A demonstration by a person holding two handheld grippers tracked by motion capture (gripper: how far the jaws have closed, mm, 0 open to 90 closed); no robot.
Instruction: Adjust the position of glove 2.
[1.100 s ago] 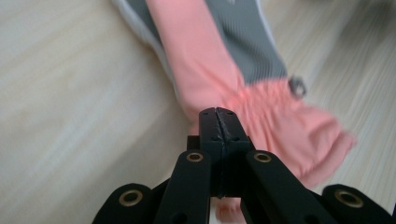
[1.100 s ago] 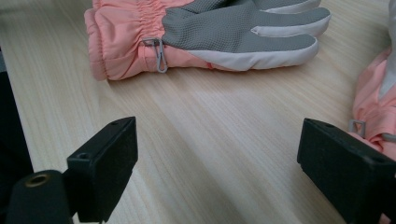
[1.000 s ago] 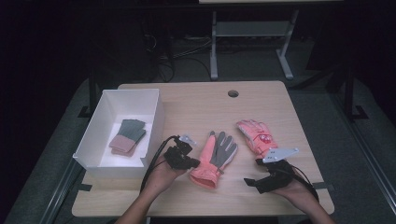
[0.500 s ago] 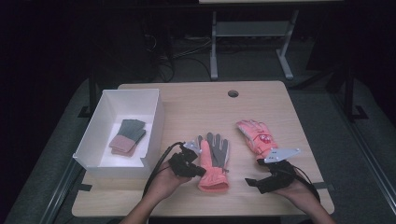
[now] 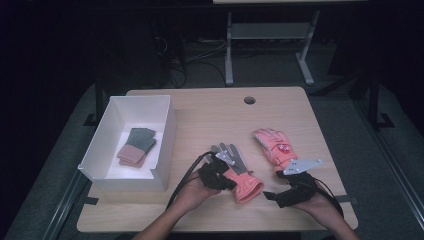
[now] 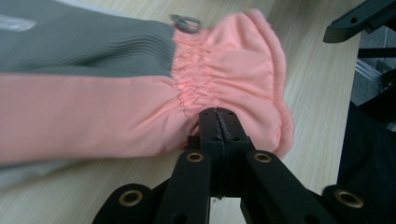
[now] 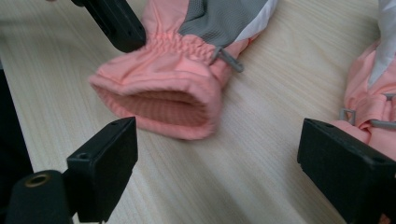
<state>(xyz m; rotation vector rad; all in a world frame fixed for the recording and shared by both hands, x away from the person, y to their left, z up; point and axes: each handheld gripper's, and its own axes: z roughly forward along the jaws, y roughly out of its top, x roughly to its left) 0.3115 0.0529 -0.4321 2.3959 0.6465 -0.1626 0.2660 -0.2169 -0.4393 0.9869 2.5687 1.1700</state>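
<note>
the left gripper point(image 6: 217, 122) has its two black fingers point(image 6: 208, 126) pressed tight together, and they pinch a small fold of cloth at the edge of the cuff of the pink and grey glove point(image 6: 116, 93). in the high view that left gripper point(image 5: 223, 176) sits at the glove's cuff point(image 5: 246, 185), near the front of the worktop point(image 5: 200, 115), with the glove's grey fingers pointing away from the person.

the right gripper point(image 7: 219, 158) has its fingers point(image 7: 105, 163) wide apart with nothing between them. it waits just in front of the open mouth of the cuff.

the glove looks soft, puffy and light. it will bend and flop when lifted, so the far end will hang down. the cloth looks smooth and may slip out of a small pinch. the best place to hold it is the bunched, stretchy part of the cuff, where the cloth is thick and gives more to bite on. a second hold on the other side of the cuff would likely keep it from drooping.

a second pink glove point(image 5: 274, 145) lies near the right side. a white box point(image 5: 165, 132) on the left holds a folded pair of gloves point(image 5: 136, 146).
</note>
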